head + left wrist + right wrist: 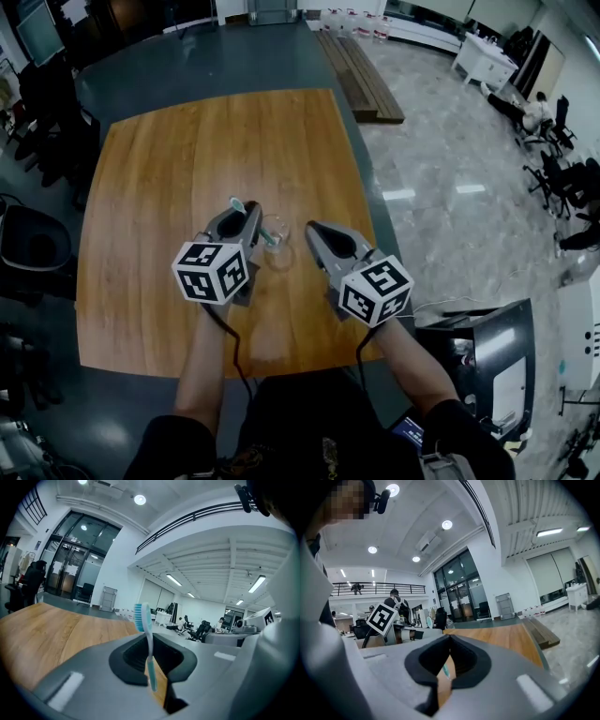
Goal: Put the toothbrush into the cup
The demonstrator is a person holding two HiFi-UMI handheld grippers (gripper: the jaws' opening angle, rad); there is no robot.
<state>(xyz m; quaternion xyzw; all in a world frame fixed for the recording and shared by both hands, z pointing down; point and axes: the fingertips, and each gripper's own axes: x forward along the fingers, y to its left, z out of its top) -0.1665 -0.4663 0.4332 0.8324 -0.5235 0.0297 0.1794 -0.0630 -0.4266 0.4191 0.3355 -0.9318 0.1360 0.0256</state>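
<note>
The toothbrush (150, 651) has a turquoise bristle head, a white neck and a turquoise handle. The left gripper (246, 210) and the right gripper (315, 231) are both matt grey, with black lining round the jaws. Their cubes (214, 272) are white, printed with black square marker patterns. The table (169, 169) is warm orange-brown wood with fine straight grain and a pale sheen. The cup (276, 236) is clear, colourless glass. The floor (216, 56) around the table is dark blue-grey. Off the table's right edge, the tiles (450, 159) are pale grey, faintly mottled and glossy.
</note>
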